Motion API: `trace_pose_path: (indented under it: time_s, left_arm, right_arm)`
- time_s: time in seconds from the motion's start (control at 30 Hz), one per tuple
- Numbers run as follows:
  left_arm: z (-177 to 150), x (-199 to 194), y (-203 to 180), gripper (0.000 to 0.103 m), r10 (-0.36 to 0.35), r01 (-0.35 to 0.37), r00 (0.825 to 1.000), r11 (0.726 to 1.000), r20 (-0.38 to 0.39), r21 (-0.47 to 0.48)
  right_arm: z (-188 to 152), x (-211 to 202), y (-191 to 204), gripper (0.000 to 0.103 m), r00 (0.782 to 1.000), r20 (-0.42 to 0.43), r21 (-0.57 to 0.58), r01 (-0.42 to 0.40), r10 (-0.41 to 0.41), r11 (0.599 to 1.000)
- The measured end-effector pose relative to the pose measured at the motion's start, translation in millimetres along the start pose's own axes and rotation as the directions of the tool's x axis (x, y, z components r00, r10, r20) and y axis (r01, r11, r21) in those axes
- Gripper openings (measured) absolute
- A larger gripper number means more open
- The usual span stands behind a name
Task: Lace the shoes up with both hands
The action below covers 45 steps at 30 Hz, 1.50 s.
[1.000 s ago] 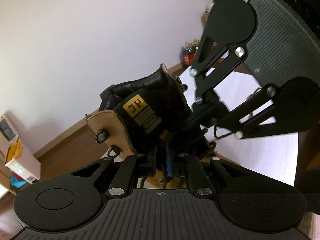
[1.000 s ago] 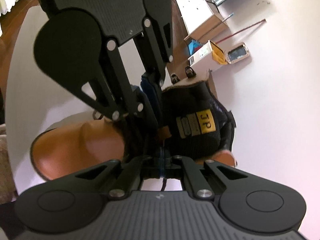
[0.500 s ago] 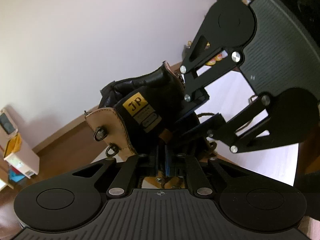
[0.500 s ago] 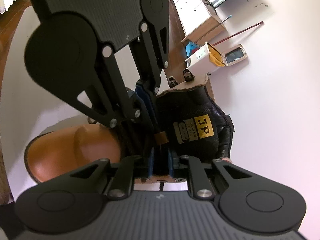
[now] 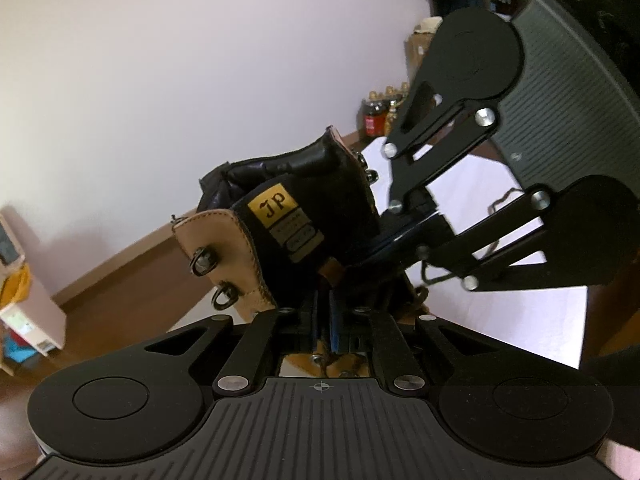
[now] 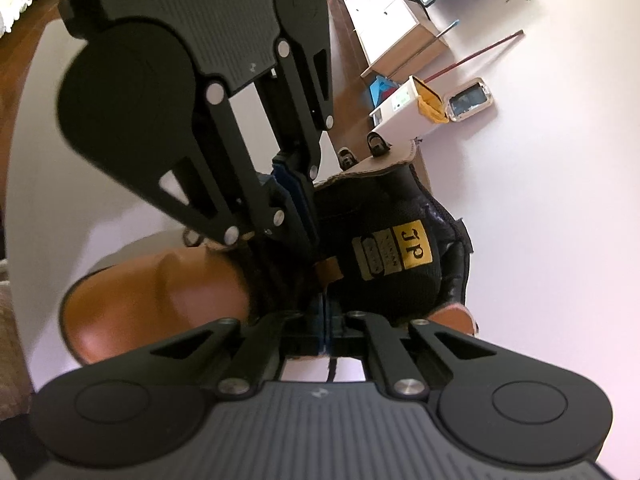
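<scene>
Now, boot just ahead, left claw opening, right claw closed, lace grip unclear.

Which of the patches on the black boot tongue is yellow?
The square JP patch, nearest the tongue's top; the two rounded patches below it are dull grey.

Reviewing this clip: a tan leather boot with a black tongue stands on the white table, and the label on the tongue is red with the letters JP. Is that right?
Not quite. The label on the tongue is yellow, not red, with JP in dark letters; the left wrist view shows it clearly. The rest holds: a tan leather boot with a black tongue on the white table.
</scene>
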<state>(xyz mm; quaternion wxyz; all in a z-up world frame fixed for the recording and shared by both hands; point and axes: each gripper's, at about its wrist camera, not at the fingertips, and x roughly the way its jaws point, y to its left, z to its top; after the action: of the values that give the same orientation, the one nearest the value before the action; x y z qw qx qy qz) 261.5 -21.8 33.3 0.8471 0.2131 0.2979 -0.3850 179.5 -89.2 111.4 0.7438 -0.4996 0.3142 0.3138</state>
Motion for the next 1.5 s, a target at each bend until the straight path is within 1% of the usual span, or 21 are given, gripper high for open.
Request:
trace_pose_path:
  time_s: [0.27, 0.37, 0.43, 0.5, 0.53, 0.6, 0.67, 0.77, 0.8, 0.83, 0.9, 0.97, 1.03, 1.13, 1.23, 1.27, 1.33, 1.37, 1.4, 1.47, 1.5]
  left_arm:
    - [8.8, -2.3, 7.4, 0.010, -0.050, 0.052, 0.998, 0.997, -0.026, 0.054]
    - [10.9, -2.4, 8.5, 0.010, -0.048, 0.050, 0.999, 0.996, -0.024, 0.068]
    - [12.1, -1.2, 8.7, 0.010, -0.047, 0.049, 0.999, 0.997, -0.021, 0.067]
    - [14.7, 0.5, 9.9, 0.010, -0.042, 0.043, 0.999, 0.997, -0.023, 0.064]
    - [7.7, -9.4, 7.8, 0.010, -0.040, 0.041, 0.999, 0.997, -0.024, 0.061]
    - [-5.0, -26.2, 0.1, 0.010, -0.037, 0.039, 0.999, 0.998, -0.026, 0.056]
    - [-7.6, -23.5, -5.8, 0.010, -0.035, 0.036, 0.999, 0.998, -0.030, 0.047]
    - [-11.4, -24.4, -11.1, 0.010, -0.031, 0.032, 0.999, 0.999, -0.033, 0.033]
    - [-12.5, -25.1, -11.1, 0.010, -0.029, 0.030, 0.999, 0.999, -0.033, 0.028]
    - [-14.1, -25.4, -11.6, 0.010, -0.026, 0.027, 0.999, 0.999, -0.032, 0.025]
    - [-15.2, -29.6, -12.8, 0.010, -0.023, 0.023, 0.999, 1.000, -0.032, 0.021]
    - [-13.1, -31.0, -13.0, 0.010, -0.021, 0.022, 0.999, 1.000, -0.031, 0.013]
    - [-11.4, -34.4, -13.1, 0.010, -0.017, 0.017, 0.999, 1.000, -0.034, 0.007]
    - [-14.9, -39.0, -13.1, 0.010, -0.004, 0.004, 0.999, 1.000, -0.051, 0.002]
    - [-17.9, -47.1, -10.5, 0.010, 0.009, -0.010, 0.997, 1.000, -0.078, -0.012]
    - [-19.1, -48.7, -10.1, 0.010, 0.014, -0.015, 0.996, 1.000, -0.085, -0.018]
    - [-21.8, -52.1, -9.0, 0.010, 0.022, -0.027, 0.994, 0.999, -0.105, -0.037]
    - [-22.8, -53.6, -9.5, 0.011, 0.028, -0.033, 0.994, 0.999, -0.110, -0.040]
    - [-22.4, -57.4, -9.3, 0.012, 0.029, -0.034, 0.993, 0.999, -0.112, -0.041]
    - [-23.7, -51.3, -12.0, 0.012, 0.031, -0.036, 0.993, 0.998, -0.117, -0.043]
    - [-24.4, -47.8, -13.4, 0.012, 0.031, -0.037, 0.992, 0.998, -0.120, -0.043]
  right_arm:
    - [-15.1, -15.3, -7.7, 0.000, 0.999, -0.033, 0.058, -0.039, 0.040, 0.998]
    - [-25.5, -22.7, -10.4, 0.001, 0.999, -0.042, 0.080, -0.025, 0.029, 0.996]
    - [-26.4, -26.2, -9.5, 0.002, 1.000, -0.022, 0.078, -0.012, 0.014, 0.997]
    - [-21.9, -26.0, -12.0, 0.006, 1.000, 0.014, 0.111, -0.020, 0.018, 0.994]
    - [-19.1, -24.5, -11.8, 0.007, 0.999, 0.024, 0.116, -0.023, 0.021, 0.993]
    - [-14.8, -21.0, -11.6, 0.016, 0.999, 0.040, 0.121, -0.024, 0.019, 0.992]
    - [-9.2, -11.6, -13.9, 0.016, 0.998, 0.052, 0.131, -0.031, 0.024, 0.991]
    - [-6.5, -0.7, -14.2, 0.014, 0.999, 0.036, 0.138, -0.032, 0.028, 0.990]
    - [-7.0, 2.3, -15.1, 0.004, 0.999, 0.031, 0.144, -0.032, 0.027, 0.989]
    - [-8.1, 3.0, -16.9, 0.003, 0.999, 0.034, 0.155, -0.030, 0.025, 0.988]
    - [-10.2, -0.9, -20.1, 0.002, 0.999, 0.050, 0.169, -0.029, 0.020, 0.985]
    - [-13.7, -10.2, -23.3, 0.002, 0.998, 0.050, 0.189, -0.054, 0.045, 0.980]
    - [-19.0, -20.7, -24.4, 0.002, 0.998, 0.042, 0.198, -0.061, 0.054, 0.978]
    - [-35.2, -37.0, -23.6, 0.002, 0.998, -0.005, 0.225, -0.054, 0.056, 0.973]
    - [-65.9, -48.8, -23.2, 0.002, 0.993, -0.109, 0.267, -0.023, 0.054, 0.963]
    - [-81.7, -53.0, -22.8, 0.002, 0.985, -0.163, 0.284, -0.006, 0.054, 0.959]
    - [-107.7, -59.2, -22.4, 0.002, 0.968, -0.246, 0.313, 0.026, 0.054, 0.949]
    - [-126.0, -63.9, -21.9, 0.002, 0.952, -0.302, 0.332, 0.051, 0.055, 0.942]
    - [-137.4, -67.1, -21.8, 0.002, 0.941, -0.333, 0.348, 0.066, 0.058, 0.935]
    - [-164.1, -76.9, -21.8, 0.002, 0.914, -0.397, 0.410, 0.095, 0.084, 0.907]
    - [-172.2, -80.4, -20.9, 0.002, 0.905, -0.415, 0.431, 0.104, 0.094, 0.897]
